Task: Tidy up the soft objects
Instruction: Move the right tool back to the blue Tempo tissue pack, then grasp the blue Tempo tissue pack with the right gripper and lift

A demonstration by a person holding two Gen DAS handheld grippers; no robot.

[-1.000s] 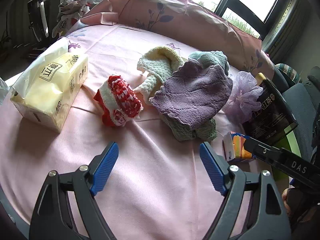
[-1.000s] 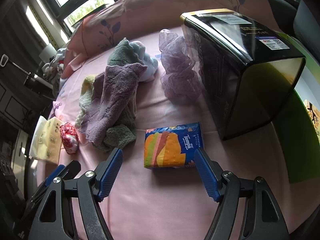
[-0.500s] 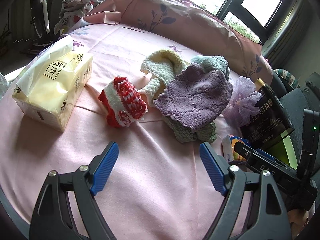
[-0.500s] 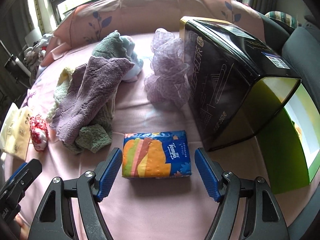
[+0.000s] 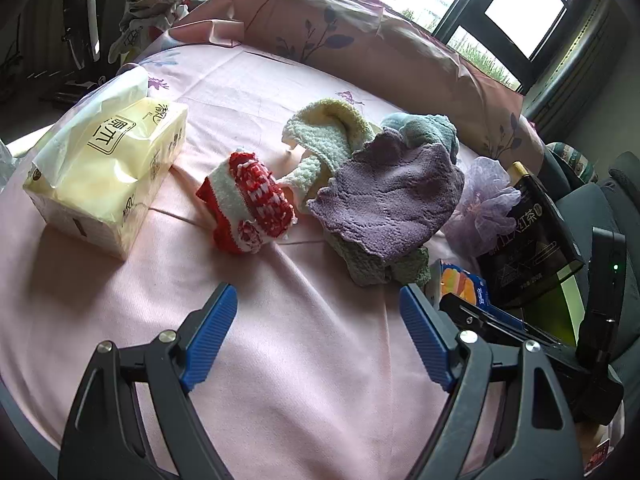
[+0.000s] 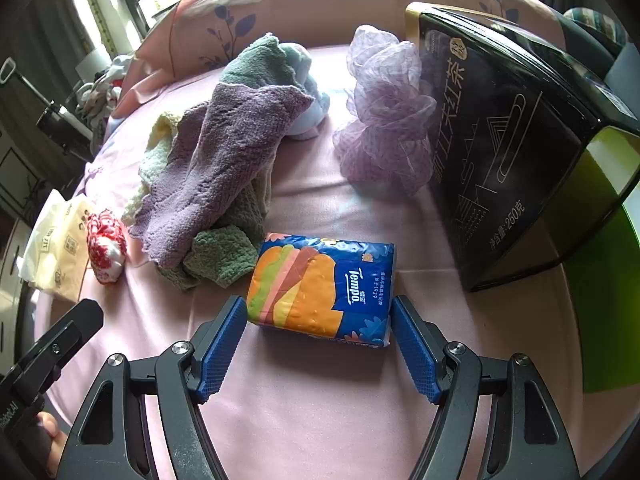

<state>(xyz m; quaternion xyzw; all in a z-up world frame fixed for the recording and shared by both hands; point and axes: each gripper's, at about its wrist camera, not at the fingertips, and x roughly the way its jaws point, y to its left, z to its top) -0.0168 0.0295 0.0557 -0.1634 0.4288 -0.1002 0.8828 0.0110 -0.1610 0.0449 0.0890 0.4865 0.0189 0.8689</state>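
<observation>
A blue and orange Tempo tissue pack [image 6: 320, 288] lies on the pink cloth, with my open right gripper [image 6: 318, 344] straddling its near end, pads close to both sides. A pile of towels, purple [image 5: 388, 196] on top over green, cream and pale blue ones, lies mid-table and also shows in the right wrist view [image 6: 216, 176]. A red and white knitted piece [image 5: 248, 204] lies left of the pile. A lilac mesh puff [image 6: 384, 112] sits by the pile. My left gripper [image 5: 316, 340] is open and empty above bare cloth.
A yellow tissue box [image 5: 104, 168] stands at the left. A black tea box [image 6: 508, 152] stands at the right, with a green surface [image 6: 600, 300] beside it. A pink cushion [image 5: 360, 40] lines the far edge. The right gripper's body [image 5: 520, 340] shows beside the left one.
My right gripper has moved forward onto the Tempo pack, which now sits between its pads. The left gripper has shifted slightly; the objects have not moved.
</observation>
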